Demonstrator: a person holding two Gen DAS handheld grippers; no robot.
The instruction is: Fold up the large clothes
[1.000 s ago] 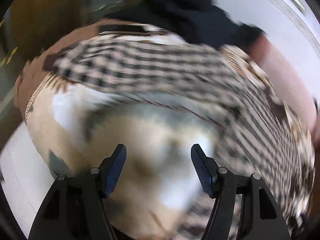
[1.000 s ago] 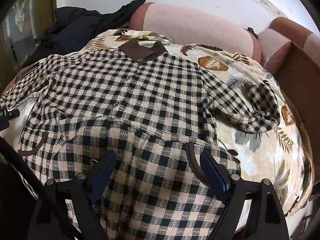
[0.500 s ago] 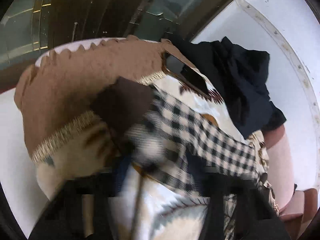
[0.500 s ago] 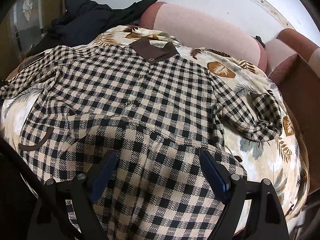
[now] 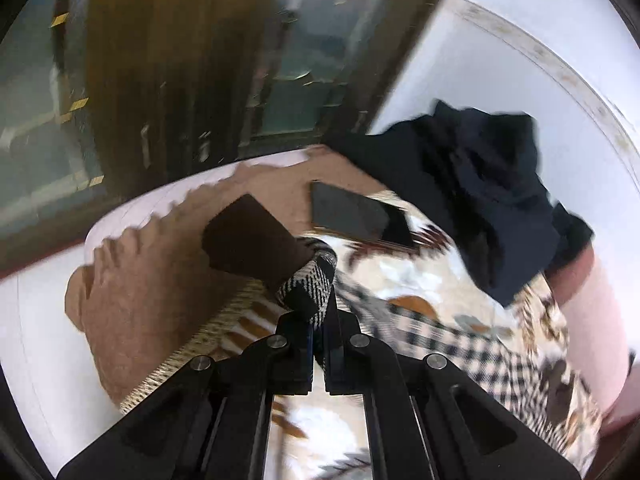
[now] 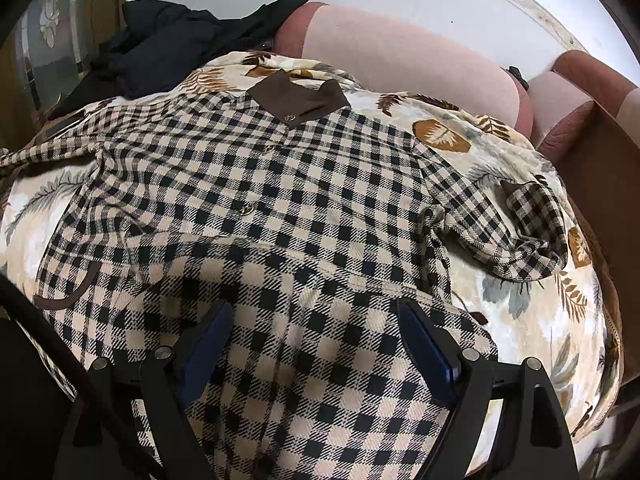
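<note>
A large black-and-cream checked shirt (image 6: 260,216) with a brown collar (image 6: 300,98) lies spread front-up on a leaf-print cover (image 6: 532,312). Its right sleeve (image 6: 524,224) is crumpled at the right. My right gripper (image 6: 316,344) is open, hovering over the shirt's lower front. In the left wrist view my left gripper (image 5: 318,320) is shut on the shirt's left sleeve (image 5: 310,284) just behind its brown cuff (image 5: 252,240), holding it raised. The rest of that sleeve (image 5: 460,344) trails off to the right.
A dark garment (image 5: 488,200) is heaped at the sofa's back corner; it also shows in the right wrist view (image 6: 172,48). A black phone (image 5: 356,216) lies on the tan throw (image 5: 136,304). Pink sofa cushions (image 6: 404,60) line the back. A wood-and-glass door (image 5: 200,60) stands left.
My left gripper swung left to the sleeve end, closed on it by the cuff and lifted it. The right gripper stayed open and moved slightly closer over the shirt.
</note>
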